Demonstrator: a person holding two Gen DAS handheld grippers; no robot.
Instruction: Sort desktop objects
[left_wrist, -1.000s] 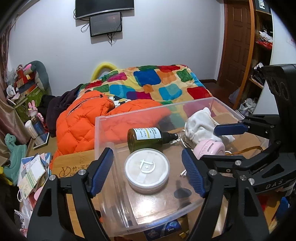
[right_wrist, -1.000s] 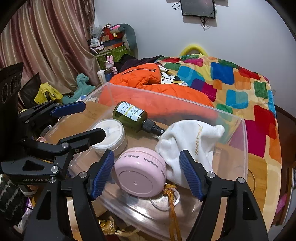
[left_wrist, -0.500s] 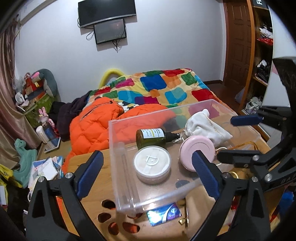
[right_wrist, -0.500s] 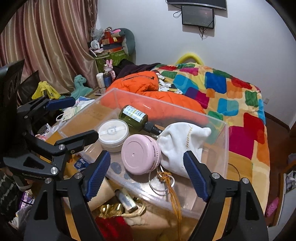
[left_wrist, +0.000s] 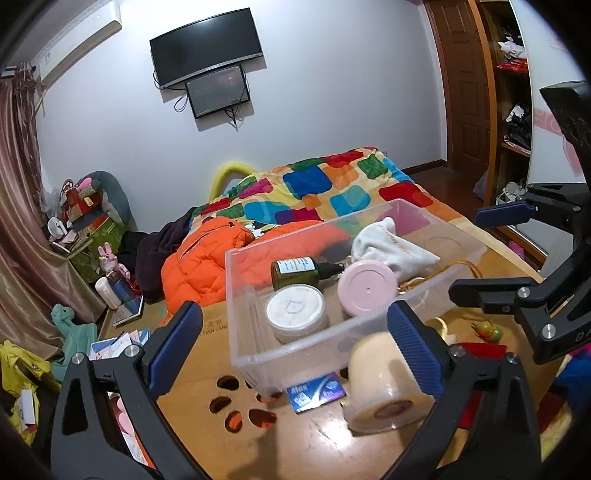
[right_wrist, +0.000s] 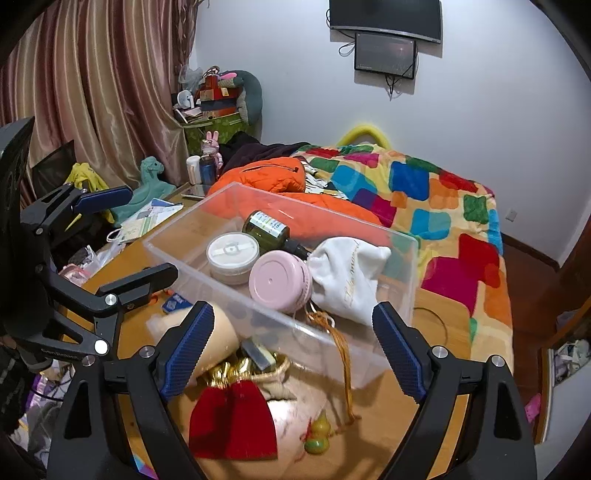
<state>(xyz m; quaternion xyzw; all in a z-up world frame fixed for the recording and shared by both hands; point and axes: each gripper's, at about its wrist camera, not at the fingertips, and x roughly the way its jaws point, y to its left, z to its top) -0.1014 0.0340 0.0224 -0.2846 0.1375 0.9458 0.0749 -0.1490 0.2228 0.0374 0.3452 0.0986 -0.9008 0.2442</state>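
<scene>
The wooden tabletop (left_wrist: 207, 354) carries a clear plastic box (left_wrist: 236, 295), which stands in front of both tools. Inside the box, from larger to smaller, lie a white cloth pouch (right_wrist: 347, 277) at the right side, a pink round case (right_wrist: 280, 280) leaning on its edge beside the pouch, a white round jar (right_wrist: 231, 254) to the left of the pink case, and a dark green bottle (right_wrist: 266, 229) on its side behind them. The left tool (left_wrist: 295, 343) is wide open; its jaws have just been opening, and they hold nothing. A roll of tape (left_wrist: 384, 384) lies on the tabletop outside the box, just in front of its near wall and next to the right finger of this tool; whether the finger touches the roll I cannot tell. A small blue card (left_wrist: 317, 391) lies flat beside the roll, partly under the box edge. The right tool (right_wrist: 291, 350) is also wide open, its jaws have just been opening too, and nothing is gripped between them. Below it, outside the box, are a red velvet pouch (right_wrist: 232, 424), some gold things (right_wrist: 236, 369) and a small yellow-green figure (right_wrist: 317, 439). A gold cord (right_wrist: 343, 365) hangs over the near wall of the box. Both tools are apart from the box and do not touch it.
</scene>
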